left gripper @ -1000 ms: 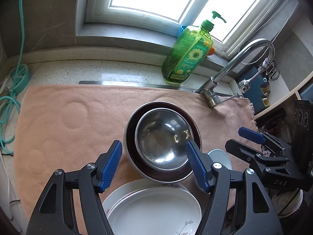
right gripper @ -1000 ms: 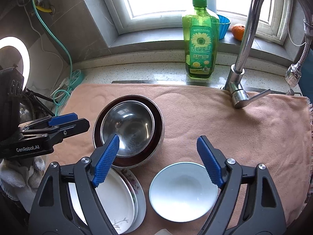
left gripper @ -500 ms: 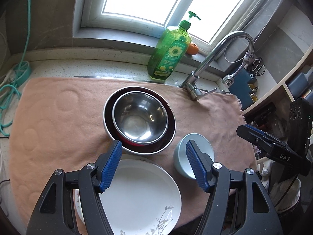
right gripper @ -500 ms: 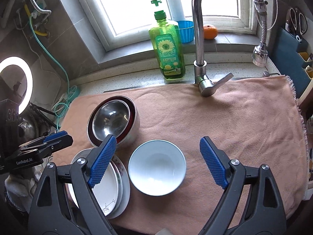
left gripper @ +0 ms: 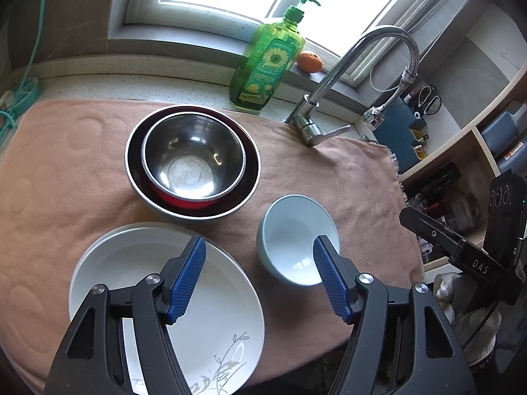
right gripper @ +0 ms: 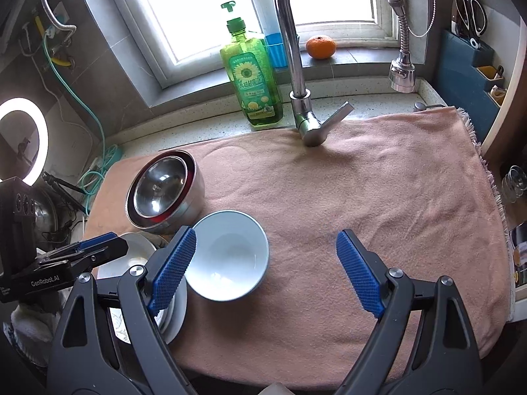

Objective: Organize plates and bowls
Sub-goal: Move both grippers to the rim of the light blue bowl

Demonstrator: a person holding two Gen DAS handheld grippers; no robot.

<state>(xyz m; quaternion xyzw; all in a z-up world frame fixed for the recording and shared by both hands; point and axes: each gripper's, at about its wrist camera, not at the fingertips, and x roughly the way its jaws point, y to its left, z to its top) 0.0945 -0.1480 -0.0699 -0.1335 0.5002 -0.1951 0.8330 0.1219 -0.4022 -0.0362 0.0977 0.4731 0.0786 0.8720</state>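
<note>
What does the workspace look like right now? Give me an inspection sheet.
Surface: pink towel over the counter.
Job's things: steel bowl nested in a red-lined bowl; pale blue bowl alone; stacked white plates.
Clutter: soap bottle, orange, blue cup.
Grippers: left gripper and right gripper open, empty.
Cables: green cord at the towel's left.
Surroundings: faucet, window, ring light, scissors.

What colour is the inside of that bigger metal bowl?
Dark red inside the larger bowl, under the steel bowl; clearest in the left wrist view.
</note>
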